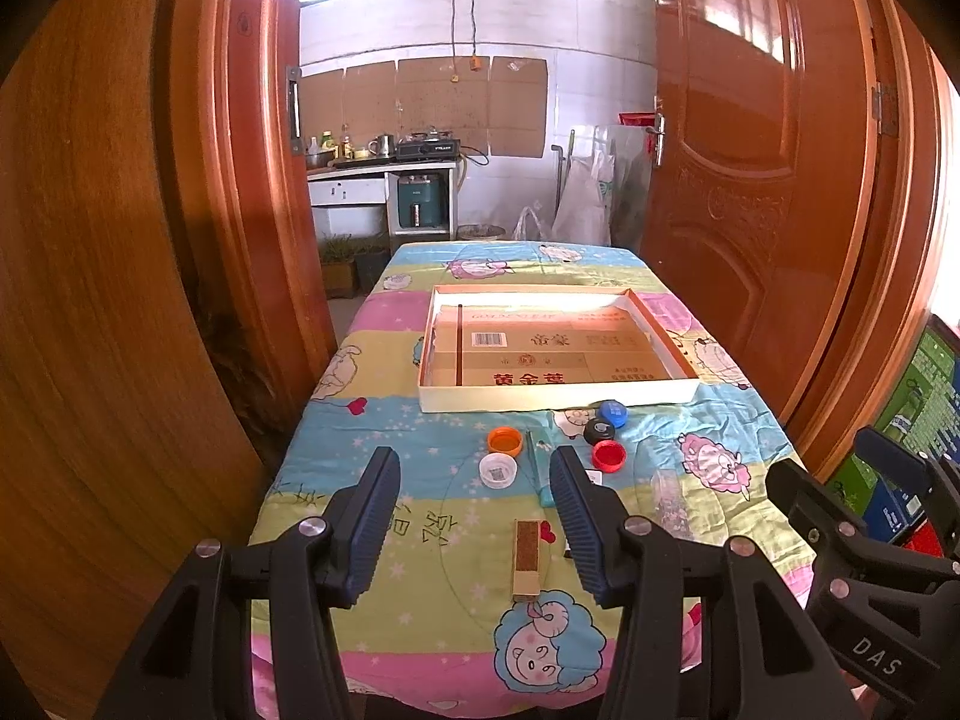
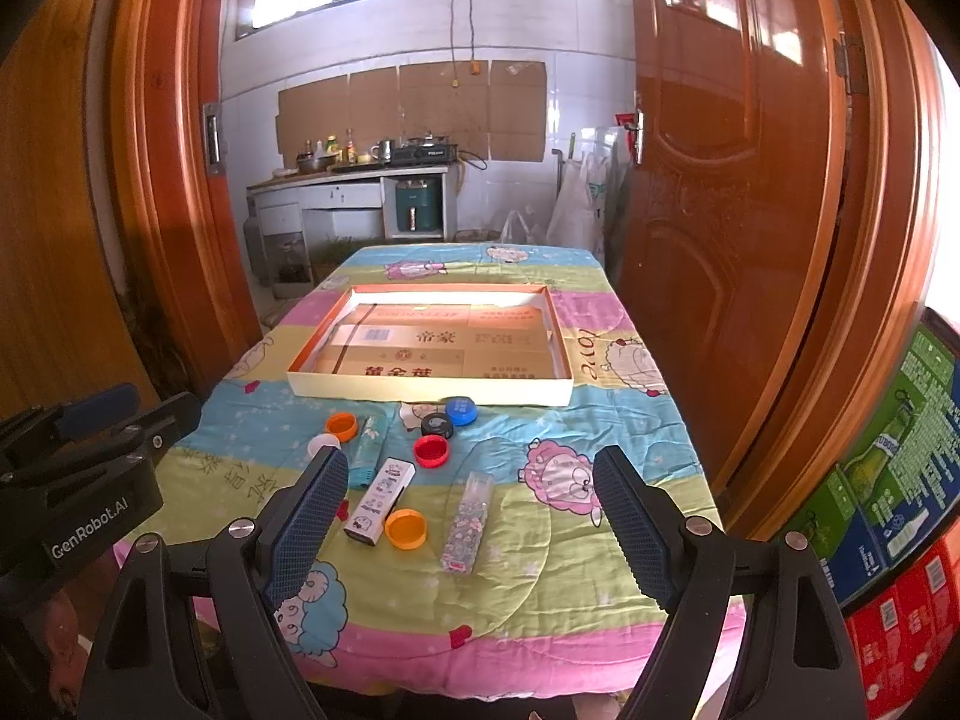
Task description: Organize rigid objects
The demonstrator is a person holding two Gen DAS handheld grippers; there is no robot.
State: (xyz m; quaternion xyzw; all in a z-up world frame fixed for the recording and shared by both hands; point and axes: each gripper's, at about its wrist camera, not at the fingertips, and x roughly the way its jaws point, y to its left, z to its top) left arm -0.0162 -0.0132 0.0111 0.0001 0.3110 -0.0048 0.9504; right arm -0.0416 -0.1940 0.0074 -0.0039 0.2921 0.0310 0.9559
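Note:
A shallow cardboard tray (image 1: 558, 401) (image 2: 420, 391) lies mid-table, holding only a thin stick (image 1: 459, 345). In front of it lie bottle caps: orange (image 1: 504, 440) (image 2: 342, 425), white (image 1: 498, 470), black (image 1: 599, 430) (image 2: 437, 425), blue (image 1: 613, 412) (image 2: 461, 410), red (image 1: 609, 455) (image 2: 431, 451), and a second orange cap (image 2: 406, 528). A small brown box (image 1: 528, 558), a white printed box (image 2: 380, 500), a teal flat case (image 2: 363, 450) and a patterned clear case (image 2: 469, 522) lie nearer. My left gripper (image 1: 474, 480) and right gripper (image 2: 471, 480) are both open and empty above the table's near end.
The table wears a cartoon-print quilt (image 2: 540, 594). Wooden doors stand close on the left (image 1: 120, 300) and right (image 2: 750, 240). Stacked printed cartons (image 2: 900, 480) stand at the right. A kitchen counter (image 2: 348, 177) lies beyond the table.

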